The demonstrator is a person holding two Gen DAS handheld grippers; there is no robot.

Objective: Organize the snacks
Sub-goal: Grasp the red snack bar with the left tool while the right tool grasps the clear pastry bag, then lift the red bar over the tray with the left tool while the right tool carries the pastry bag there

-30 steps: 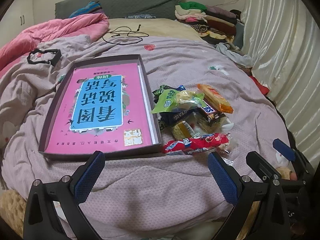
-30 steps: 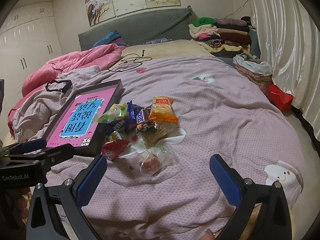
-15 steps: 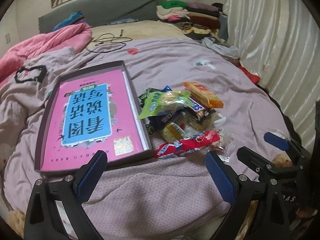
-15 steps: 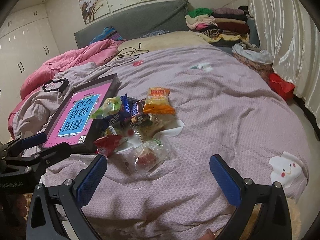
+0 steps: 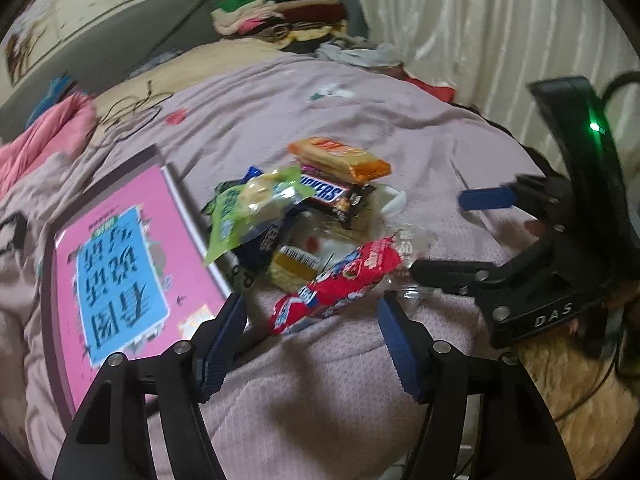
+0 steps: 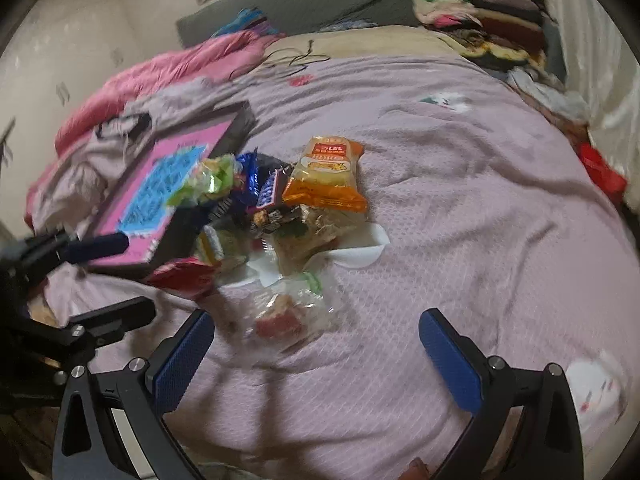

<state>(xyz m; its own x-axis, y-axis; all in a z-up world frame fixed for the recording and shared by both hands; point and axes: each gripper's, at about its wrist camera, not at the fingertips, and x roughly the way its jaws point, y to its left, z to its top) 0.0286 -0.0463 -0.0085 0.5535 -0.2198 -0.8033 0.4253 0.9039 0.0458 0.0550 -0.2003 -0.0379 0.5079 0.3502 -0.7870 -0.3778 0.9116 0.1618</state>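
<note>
Fingers wide apart on the left gripper (image 5: 312, 344), nothing between them, blue pads framing the red snack packet (image 5: 336, 286) that lies just beyond the tips. Right gripper (image 6: 316, 356) is spread wider and also empty, with a clear-wrapped snack (image 6: 286, 314) lying near its left finger.

The red packet is our landmark. It sits at the near edge of the snack heap, so it looks like the easy first pick: nothing rests on it. Behind it a yellow wafer pack (image 5: 292, 266); further back a green bag (image 5: 248, 208) leaning over a Snickers bar (image 5: 326, 194), and an orange biscuit pack (image 5: 340, 160) at the far end. They overlap, so pulling from the middle would likely drag neighbours.

Left of the red packet, almost touching the heap, is the dark shallow box (image 5: 48, 264) with a pink book (image 5: 120, 256) lying flat in it, presumably where snacks go. Its rim stands up, so a packet must be lifted over it. Right of the red packet the purple bedspread (image 5: 432, 136) is open, soft and wrinkled.
</note>
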